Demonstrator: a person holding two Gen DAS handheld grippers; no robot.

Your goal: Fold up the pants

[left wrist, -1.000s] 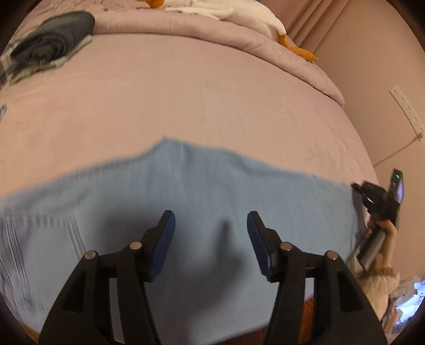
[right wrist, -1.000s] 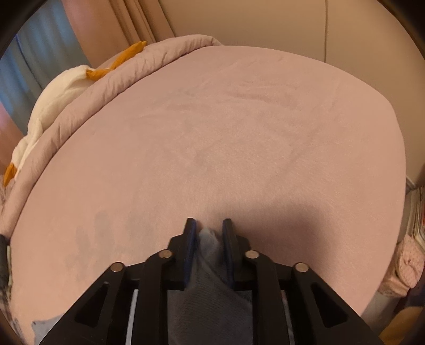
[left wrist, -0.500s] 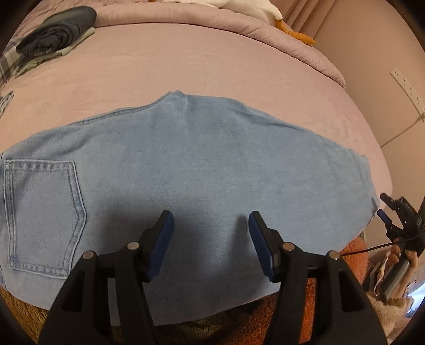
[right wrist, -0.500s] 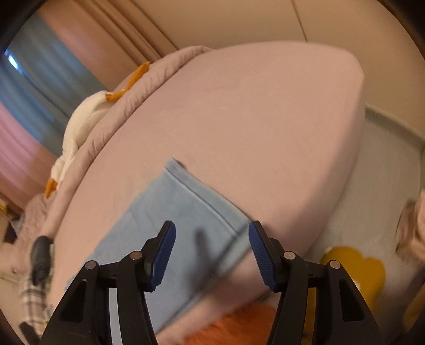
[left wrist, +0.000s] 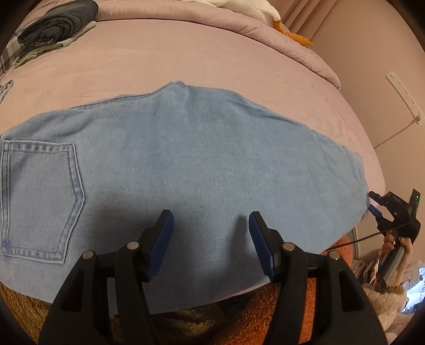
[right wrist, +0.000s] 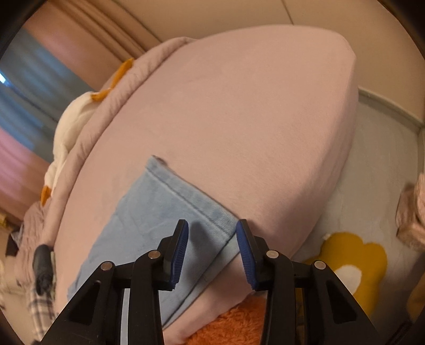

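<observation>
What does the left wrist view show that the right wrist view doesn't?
Only the left wrist view: the light blue denim pants' stitched back pocket, a white power strip on the wall, and the right claw from outside, at the pants' hem. Only the right wrist view: a yellow flower-shaped rug on the floor. Both: the light blue denim pants flat on the pink bed, the white plush toy, the folded dark clothes.

place: bedroom | signs: pink bed, rolled duvet, curtains
</observation>
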